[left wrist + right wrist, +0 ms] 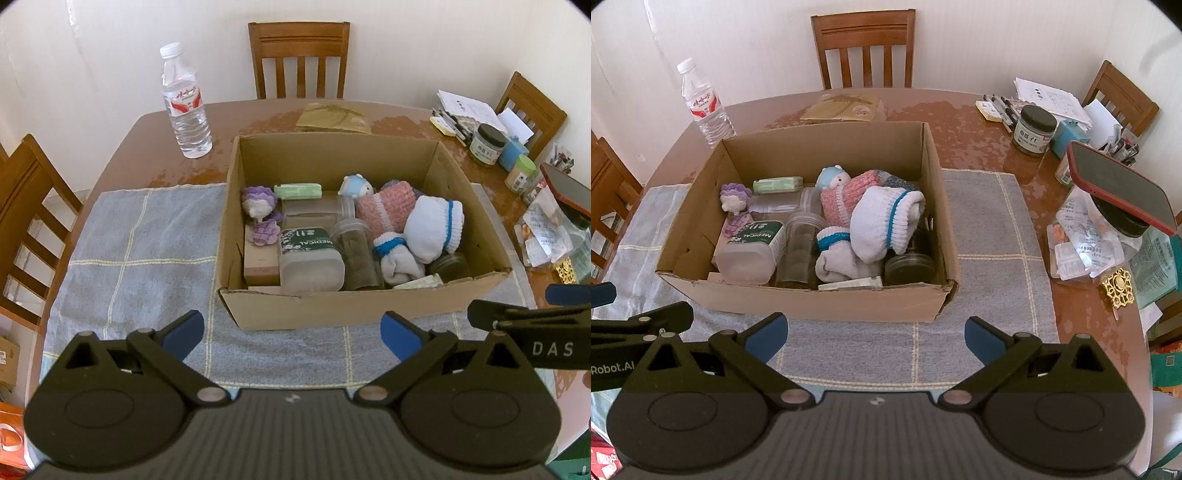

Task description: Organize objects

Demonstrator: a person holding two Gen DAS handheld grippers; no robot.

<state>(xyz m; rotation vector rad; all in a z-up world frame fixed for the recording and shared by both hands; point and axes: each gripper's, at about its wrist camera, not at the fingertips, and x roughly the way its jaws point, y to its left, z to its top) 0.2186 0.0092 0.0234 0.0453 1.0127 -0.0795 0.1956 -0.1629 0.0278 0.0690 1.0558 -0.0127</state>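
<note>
The left tool (291, 334) is seen at the bottom of its own view, jaws spread wide, nothing between the blue pads. The right tool (876, 334) is likewise released, wide apart and empty, at the bottom of its view. Both are held just in front of the near wall of the cardboard box (332, 306), not touching it. In the left view the right tool is partly seen at the lower right edge.

The box is placed centre frame on a grey checked cloth (140, 236) spread over the brown desk (147, 125). Packed inside the box: white socks with blue stripes (434, 225) at the right, a pink knitted cloth (380, 212) behind them, a small blue-capped doll (356, 186) at the back, a green packet (297, 191) at the back left, a purple plush figure (258, 203) at the left wall, a "MEDICAL" plastic container (310, 258) lying at the front, and a clear jar (356, 251) lying beside it. A dark-lidded jar (910, 267) is seen in the front right corner.

Outside the box: a water bottle (186, 107) stands upright at upper left, well apart. A glass jar with black lid (1034, 129) and a red-cased phone (1119, 188) are at the upper right. A wooden chair (299, 59) is at top centre.
</note>
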